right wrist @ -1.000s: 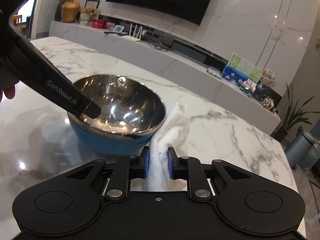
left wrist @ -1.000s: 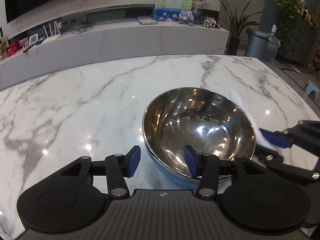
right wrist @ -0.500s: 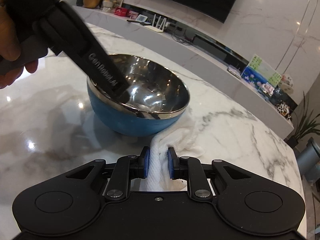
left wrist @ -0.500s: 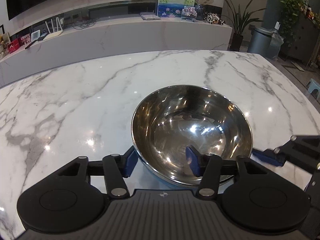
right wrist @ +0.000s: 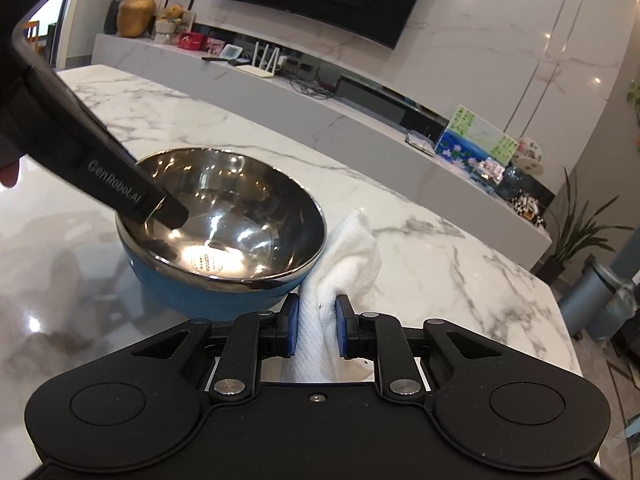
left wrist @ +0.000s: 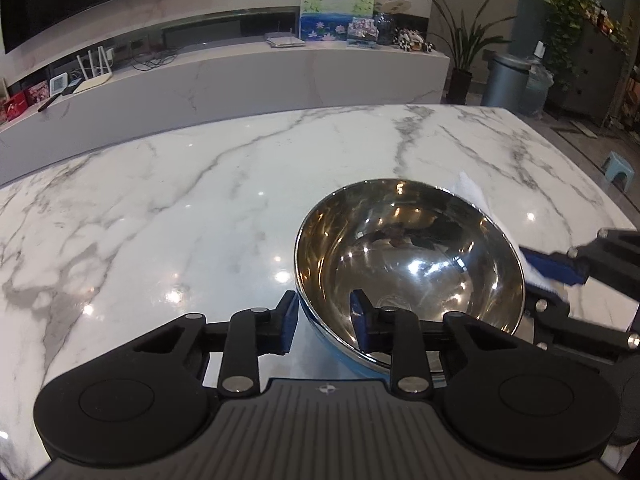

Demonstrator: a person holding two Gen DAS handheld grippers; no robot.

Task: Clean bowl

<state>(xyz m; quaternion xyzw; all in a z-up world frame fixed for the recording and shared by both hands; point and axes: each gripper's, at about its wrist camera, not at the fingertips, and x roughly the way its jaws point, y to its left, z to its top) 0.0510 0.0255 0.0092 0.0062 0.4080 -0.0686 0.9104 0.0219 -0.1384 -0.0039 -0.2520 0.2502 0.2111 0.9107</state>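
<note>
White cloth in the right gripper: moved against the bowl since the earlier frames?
Yes, upward. Half a second ago the white cloth in the right gripper lay low by the base of the blue-sided steel bowl; now its tip reaches the rim.

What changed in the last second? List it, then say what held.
The left tongs narrowed around the bowl's near rim, one finger inside, one outside; whether they pinch it is unclear. The cloth, which had dipped low against the bowl's blue side, is back up beside the rim. Unchanged: the right tongs stay shut on the cloth, and the bowl remains on the marble table.
</note>
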